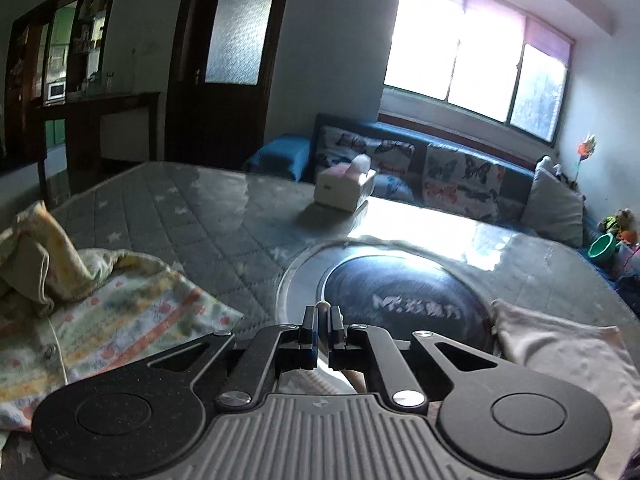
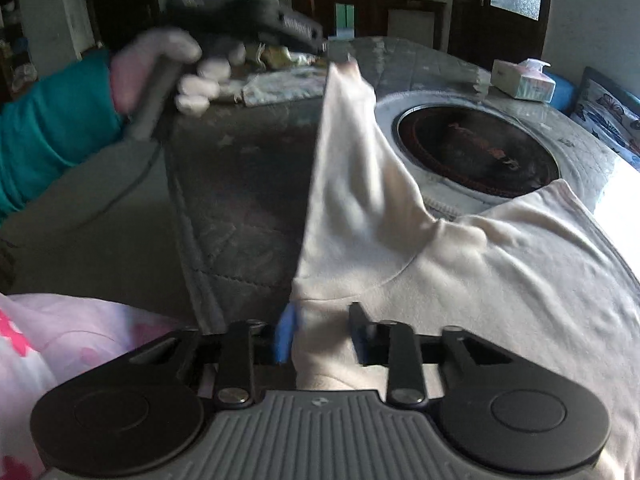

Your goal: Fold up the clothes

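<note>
White garment (image 2: 460, 264) lies between the spread right gripper (image 2: 322, 332); ahead-left, the left gripper (image 2: 332, 54) pinches its raised corner above the surface (image 2: 240, 184).

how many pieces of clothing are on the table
2. A patterned garment lies crumpled at the table's left; a cream shirt lies at the right, one corner lifted by the left gripper. More may be out of view.

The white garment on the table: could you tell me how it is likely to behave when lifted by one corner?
Probably floppy: the white garment drapes in soft folds from the left hand-held gripper pinching its corner. Likely light, since a small pinch carries that raised part. The rest would probably drag along the table.
</note>
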Motion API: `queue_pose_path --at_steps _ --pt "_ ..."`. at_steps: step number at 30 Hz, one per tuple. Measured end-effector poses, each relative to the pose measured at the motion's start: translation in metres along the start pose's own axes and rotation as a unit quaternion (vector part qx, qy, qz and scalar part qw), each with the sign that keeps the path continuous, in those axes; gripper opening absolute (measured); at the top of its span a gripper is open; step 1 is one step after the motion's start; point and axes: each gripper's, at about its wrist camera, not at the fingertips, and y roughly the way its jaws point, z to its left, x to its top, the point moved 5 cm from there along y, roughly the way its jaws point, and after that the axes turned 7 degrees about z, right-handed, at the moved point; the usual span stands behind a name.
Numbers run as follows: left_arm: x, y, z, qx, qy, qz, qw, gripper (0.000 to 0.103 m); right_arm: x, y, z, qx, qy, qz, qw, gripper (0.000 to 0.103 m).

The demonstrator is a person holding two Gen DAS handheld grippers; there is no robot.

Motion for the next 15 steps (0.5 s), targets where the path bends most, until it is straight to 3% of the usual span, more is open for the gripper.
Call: queue_pose_path --at_steps 2,3,7,10,15 --pt "0.004 -0.006 -0.003 -0.004 0.004 -0.011 0.9999 0.004 -0.002 0.0 0.005 0.009 -0.011 -0.002 1.0 0.005" --pt "0.006 -0.009 -0.004 -0.007 0.005 -0.018 0.9998 0.004 -0.002 -0.001 0.008 0.019 -0.016 -0.003 1.0 0.004" --pt "0.008 -0.01 -0.001 0.005 0.012 -0.023 0.9997 0.005 -0.004 -0.001 0.014 0.036 -0.03 0.0 0.999 0.004" --pt "-0.003 0.002 0.007 0.027 0.013 0.009 0.9995 0.005 -0.004 -0.004 0.013 0.05 -0.022 -0.004 0.999 0.011" --pt "-0.02 0.022 0.02 0.064 0.015 0.063 0.9958 0.007 -0.005 -0.023 0.007 0.064 0.002 -0.026 0.998 0.014"
